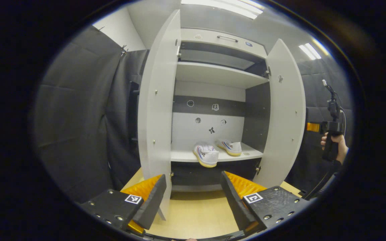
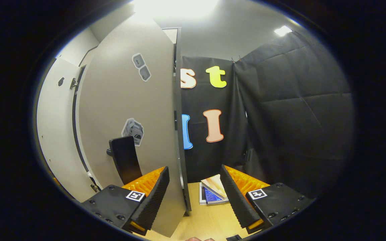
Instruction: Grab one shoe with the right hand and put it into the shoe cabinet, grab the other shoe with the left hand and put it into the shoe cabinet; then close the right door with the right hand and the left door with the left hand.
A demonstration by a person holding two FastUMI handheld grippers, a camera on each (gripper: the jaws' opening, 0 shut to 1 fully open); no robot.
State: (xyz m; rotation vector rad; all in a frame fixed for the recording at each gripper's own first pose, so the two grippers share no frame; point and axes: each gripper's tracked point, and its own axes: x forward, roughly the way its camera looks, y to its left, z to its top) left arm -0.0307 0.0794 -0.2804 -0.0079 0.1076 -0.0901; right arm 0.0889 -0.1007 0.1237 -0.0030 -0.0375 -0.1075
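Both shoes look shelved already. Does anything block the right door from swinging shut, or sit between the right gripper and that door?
Nothing visible does. In the left gripper view both shoes sit wholly on the shelf, inside the opening. In the right gripper view the open right gripper straddles the right door edge, nothing between.

The shoe cabinet looks like smooth, matt laminated board, pale on its shelves and both doors, with darker matt panels inside. The 2 shoes look like soft white fabric with smooth rubbery soles. The floor is light wood-look board with a faint sheen. The right door carries glossy paper stickers and a matt dark plastic handle. The booth's wall is matt, creased black cloth.
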